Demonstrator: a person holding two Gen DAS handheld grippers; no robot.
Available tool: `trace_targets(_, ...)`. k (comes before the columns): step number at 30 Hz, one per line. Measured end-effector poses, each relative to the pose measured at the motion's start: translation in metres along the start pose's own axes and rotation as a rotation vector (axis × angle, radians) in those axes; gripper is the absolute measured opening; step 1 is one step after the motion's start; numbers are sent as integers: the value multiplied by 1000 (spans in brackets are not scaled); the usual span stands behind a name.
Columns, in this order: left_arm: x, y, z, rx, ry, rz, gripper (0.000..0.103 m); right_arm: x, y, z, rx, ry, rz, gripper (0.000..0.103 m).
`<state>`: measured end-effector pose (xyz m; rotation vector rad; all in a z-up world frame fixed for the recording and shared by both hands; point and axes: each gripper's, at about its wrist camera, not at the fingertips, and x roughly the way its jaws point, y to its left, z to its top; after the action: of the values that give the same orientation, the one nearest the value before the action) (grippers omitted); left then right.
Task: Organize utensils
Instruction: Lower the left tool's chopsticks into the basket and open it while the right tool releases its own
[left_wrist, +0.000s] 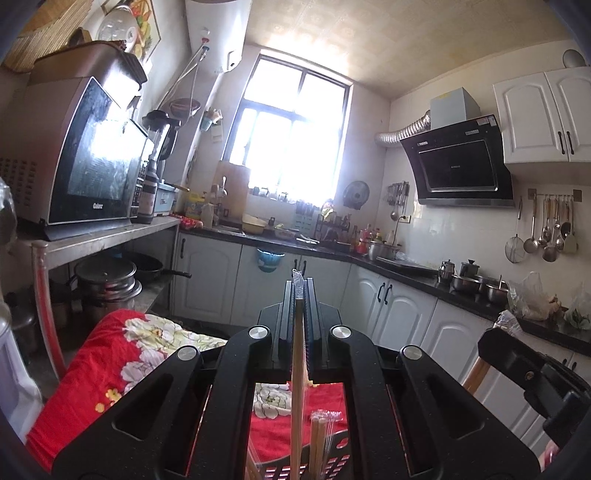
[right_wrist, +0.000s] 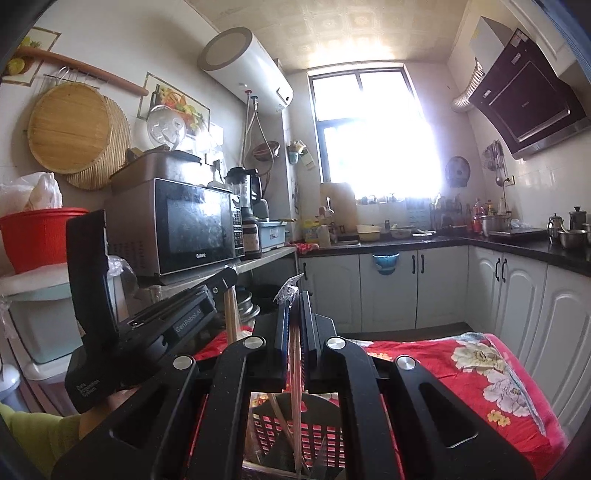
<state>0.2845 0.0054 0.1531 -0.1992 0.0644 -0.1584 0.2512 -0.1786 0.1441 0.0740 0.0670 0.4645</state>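
Observation:
My left gripper (left_wrist: 300, 291) is shut on a plastic-wrapped pair of wooden chopsticks (left_wrist: 296, 387), held upright over a dark perforated utensil basket (left_wrist: 325, 463) on the red floral cloth. Another wrapped pair (left_wrist: 320, 435) stands in the basket. My right gripper (right_wrist: 295, 299) is shut on another wrapped pair of chopsticks (right_wrist: 295, 373), upright above the same basket (right_wrist: 280, 428). In the right wrist view the left gripper (right_wrist: 226, 277) shows at the left with its chopsticks (right_wrist: 232, 314). In the left wrist view the right gripper's body (left_wrist: 532, 373) shows at the right.
A red floral cloth (left_wrist: 110, 358) covers the table (right_wrist: 480, 369). A shelf holds a microwave (right_wrist: 184, 225) and a blender (right_wrist: 247, 210). White cabinets (left_wrist: 399, 310) under a dark counter run beneath the window. Pots (left_wrist: 105, 284) sit below the shelf. A red basin (right_wrist: 37, 236) stands at left.

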Motion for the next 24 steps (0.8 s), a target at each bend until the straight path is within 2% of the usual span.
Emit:
trace_targets(11, -1, 7, -15, -18, 44, -5, 3, -11, -7, -22, -4, 18, -45, 6)
trace_targets(16, -9, 14, -18, -43, 69, 2, 10, -23, -14, -29, 26, 38, -65, 7)
trace_targets(19, -16, 20, -19, -59, 85, 7, 13, -29, -18, -34, 53, 56, -78, 13)
trace_targets(24, -26, 25, -19, -74, 114, 15, 18, -38, -25, -41, 92, 85, -90, 17)
